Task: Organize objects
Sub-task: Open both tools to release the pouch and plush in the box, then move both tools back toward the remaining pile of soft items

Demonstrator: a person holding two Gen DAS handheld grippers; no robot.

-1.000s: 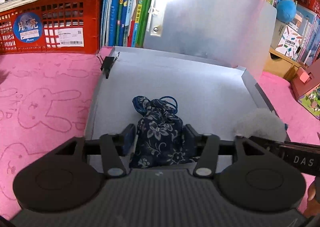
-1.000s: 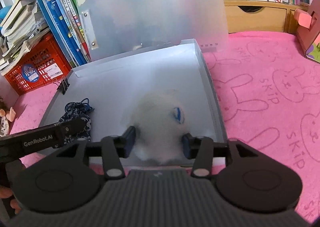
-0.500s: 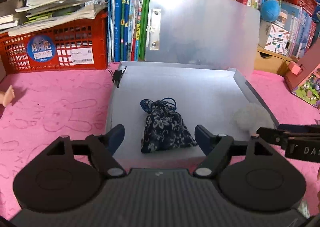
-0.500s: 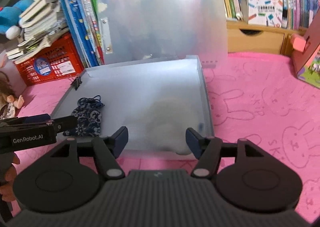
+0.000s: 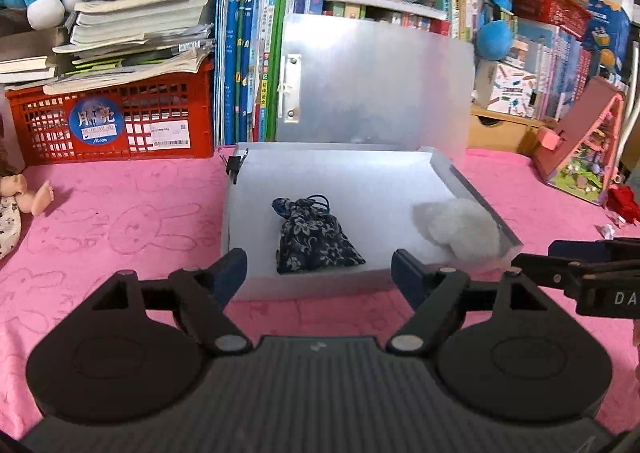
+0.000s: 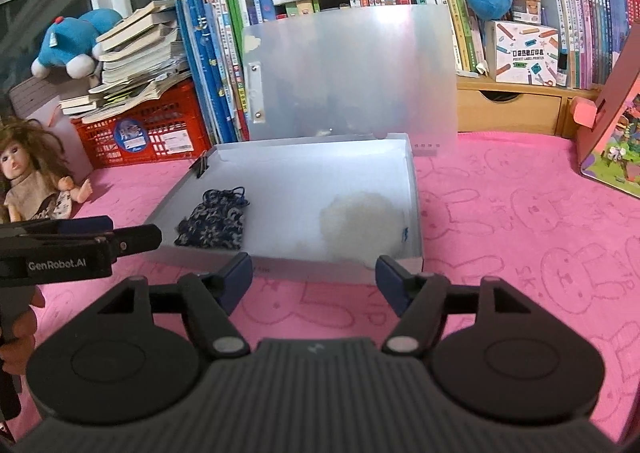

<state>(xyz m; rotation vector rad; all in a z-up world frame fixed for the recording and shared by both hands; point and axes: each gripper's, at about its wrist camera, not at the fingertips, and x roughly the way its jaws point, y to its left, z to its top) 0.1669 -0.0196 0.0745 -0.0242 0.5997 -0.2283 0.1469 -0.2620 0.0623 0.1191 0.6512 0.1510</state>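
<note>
A dark blue floral drawstring pouch (image 5: 316,241) (image 6: 214,223) lies left of centre in a shallow translucent box (image 5: 352,181) (image 6: 312,177). A white fluffy ball (image 5: 460,229) (image 6: 360,225) rests at the box's right wall. The box lid (image 5: 380,81) stands upright behind. My left gripper (image 5: 320,279) hovers just before the box's near edge, jaws opening, nothing between them. My right gripper (image 6: 316,277) hangs in front of the ball in the same way, jaws opening and empty. The right gripper's fingers (image 5: 560,265) show at the left wrist view's right edge.
A red crate (image 5: 120,117) with stacked books, upright books and plush toys line the back. A doll (image 6: 28,181) sits at far left. A pink toy house (image 5: 580,149) stands at right. A pink bunny mat (image 6: 520,233) covers the surface.
The left gripper let go of the pouch and the right gripper let go of the white ball. Both jaws widened, and both grippers drew back and up from the box.
</note>
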